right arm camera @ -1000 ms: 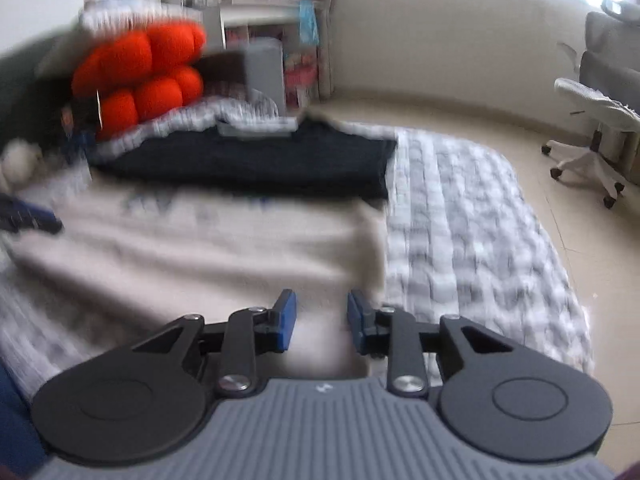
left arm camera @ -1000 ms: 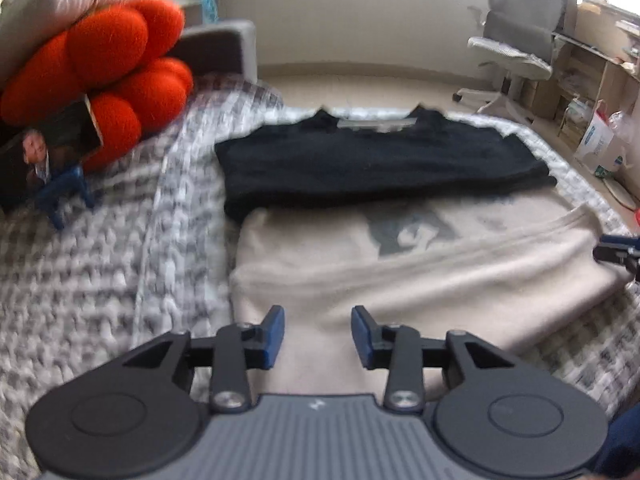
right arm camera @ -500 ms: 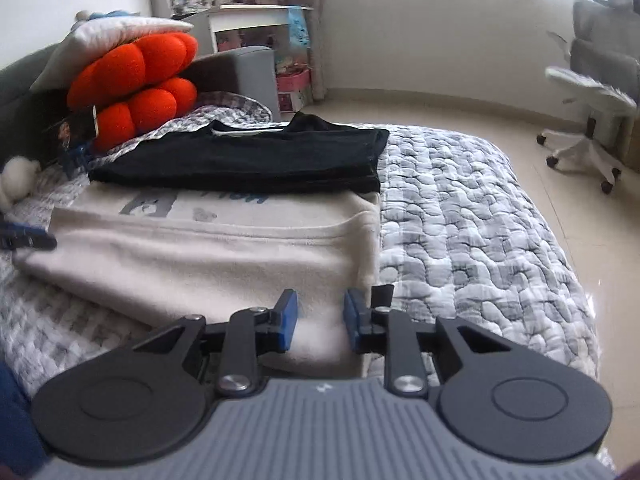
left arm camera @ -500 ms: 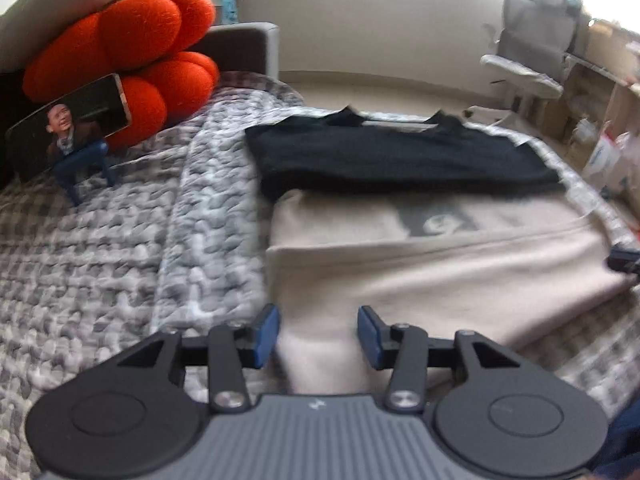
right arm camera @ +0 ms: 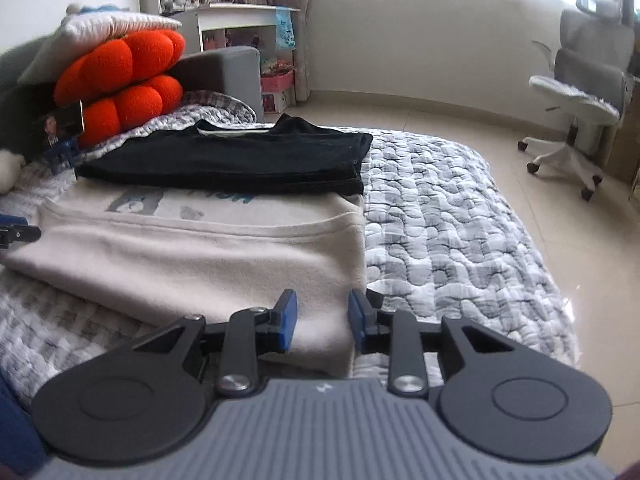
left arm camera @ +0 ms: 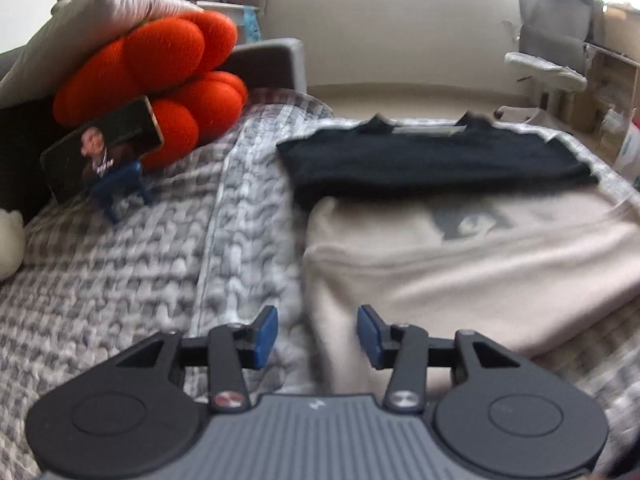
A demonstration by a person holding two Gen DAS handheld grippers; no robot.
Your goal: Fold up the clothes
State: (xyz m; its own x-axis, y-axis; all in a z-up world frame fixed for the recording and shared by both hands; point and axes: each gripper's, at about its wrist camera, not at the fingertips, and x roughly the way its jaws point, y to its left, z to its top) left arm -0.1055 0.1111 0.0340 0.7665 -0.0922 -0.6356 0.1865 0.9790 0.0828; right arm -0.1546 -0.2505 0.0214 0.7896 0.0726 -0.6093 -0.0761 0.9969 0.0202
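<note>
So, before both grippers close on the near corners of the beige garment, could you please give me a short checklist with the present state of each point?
1. Left gripper open: ok, the jaws stand apart.
2. Right gripper open: ok, the jaws stand apart.
3. Beige garment corner between the left jaws: ok, its near left edge runs into the gap.
4. Corner between the right jaws: ok, its near right edge lies in the gap.
5. Black shirt clear of the grasp: ok, it lies folded at the far end.
6. Jaws low enough to catch only cloth, not the quilt: cannot tell.
</note>
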